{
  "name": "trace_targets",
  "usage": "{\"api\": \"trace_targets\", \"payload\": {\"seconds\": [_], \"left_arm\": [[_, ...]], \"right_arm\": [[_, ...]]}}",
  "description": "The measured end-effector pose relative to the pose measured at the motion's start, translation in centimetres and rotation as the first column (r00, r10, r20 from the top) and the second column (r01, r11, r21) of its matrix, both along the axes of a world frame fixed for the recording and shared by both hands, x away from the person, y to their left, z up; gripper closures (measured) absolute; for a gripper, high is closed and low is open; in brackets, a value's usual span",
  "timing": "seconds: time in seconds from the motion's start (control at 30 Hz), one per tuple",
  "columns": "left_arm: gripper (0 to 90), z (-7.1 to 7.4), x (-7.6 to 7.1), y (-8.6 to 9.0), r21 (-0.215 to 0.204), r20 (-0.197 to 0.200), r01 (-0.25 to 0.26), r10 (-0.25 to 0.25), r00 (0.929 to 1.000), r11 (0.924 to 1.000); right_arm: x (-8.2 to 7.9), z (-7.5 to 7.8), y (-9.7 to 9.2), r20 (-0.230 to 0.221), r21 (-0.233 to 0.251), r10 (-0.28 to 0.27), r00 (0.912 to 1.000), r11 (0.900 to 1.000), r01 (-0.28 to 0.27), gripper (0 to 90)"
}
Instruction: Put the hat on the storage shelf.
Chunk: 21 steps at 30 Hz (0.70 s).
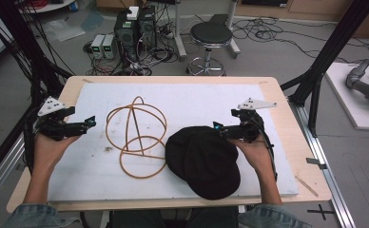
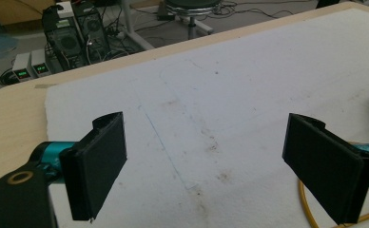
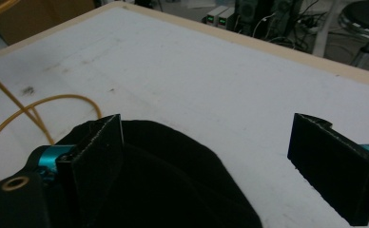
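While the right gripper [image 1: 224, 127] is hovering released over the black cap [image 1: 204, 160], nothing is being grasped. Left of the wire stand [image 1: 136, 137], the left gripper [image 1: 89, 122] is gaping empty.

a robotics lab, by the look of it; bare grey floor [image 1: 277, 57] strewn w/ loose cables [image 1: 263, 33] running everywhere; two pc towers [image 1: 135, 28] on the floor behind the table [image 1: 173, 80], wired up, w/ two small boxes [image 1: 102, 46] beside them showing green digit displays; black metal frame struts [image 1: 332, 45] rise at both sides of the table, rig-style; a round black stool [image 1: 211, 35] on a chrome base; a grey robot arm [image 1: 365, 83] lies on a white board at far right; the wooden table is topped w/ a stained white foam sheet [image 1: 211, 102], a test bench rather than furniture.
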<state>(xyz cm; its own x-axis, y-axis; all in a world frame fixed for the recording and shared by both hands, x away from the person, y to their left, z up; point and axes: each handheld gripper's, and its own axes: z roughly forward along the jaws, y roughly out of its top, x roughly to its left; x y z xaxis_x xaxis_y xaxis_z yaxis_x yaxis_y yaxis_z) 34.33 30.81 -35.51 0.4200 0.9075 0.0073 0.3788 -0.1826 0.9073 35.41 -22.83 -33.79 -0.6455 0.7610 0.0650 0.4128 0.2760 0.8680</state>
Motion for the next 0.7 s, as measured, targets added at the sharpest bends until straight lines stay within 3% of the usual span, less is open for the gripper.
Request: {"api": "trace_targets", "payload": {"seconds": [0.43, 0.7], "left_arm": [[15.1, 0.0, 0.2, 0.0, -0.005, 0.001, -0.002, 0.002, 1.0, 1.0], [15.3, -0.2, 0.3, -0.1, -0.003, -0.008, -0.007, 0.007, 0.9999, 1.0]], "right_arm": [[0.1, -1.9, 3.4, -0.055, -0.053, 0.105, 0.9929, 0.9927, -0.108, 11.8], [0.0, -2.9, 5.5, -0.088, -0.116, 0.163, 0.9828, 0.9782, -0.172, 11.8]]}}
